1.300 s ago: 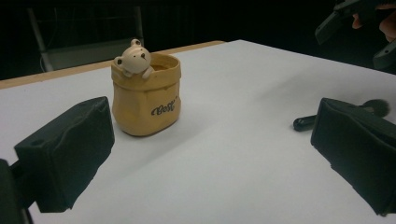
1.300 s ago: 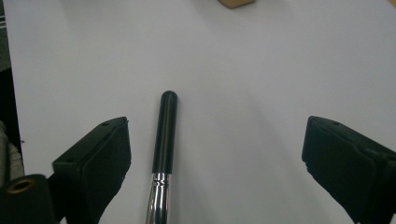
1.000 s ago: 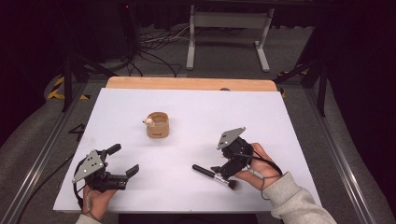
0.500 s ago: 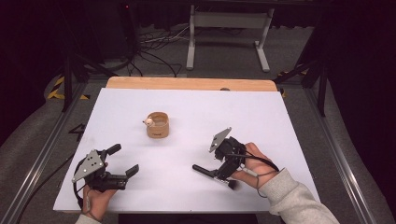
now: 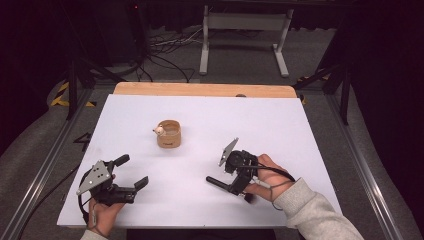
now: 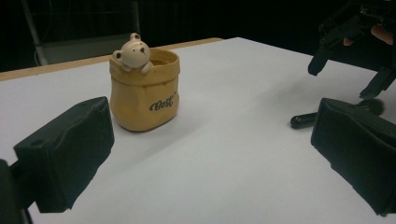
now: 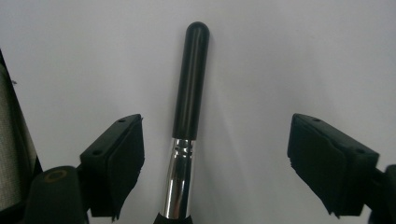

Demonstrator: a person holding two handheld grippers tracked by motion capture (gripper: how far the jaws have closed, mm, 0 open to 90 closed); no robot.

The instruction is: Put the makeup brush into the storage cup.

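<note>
The black-handled makeup brush with a silver metal ferrule (image 7: pixel 189 100) lies flat on the white worktop (image 5: pixel 310 130) near its front edge. The right claw (image 7: pixel 212 163) straddles it, wide open, empty. Recommended: centre, lower squarely, close on the ferrule. The left claw (image 5: pixel 131 172) rests open, empty, near the front-left corner.

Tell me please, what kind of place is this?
Probably a lab or studio set up for recording: a white-covered table stands in a dark room, with loose cables on grey carpet behind it, and a person holds a left tool and a right tool.
</note>
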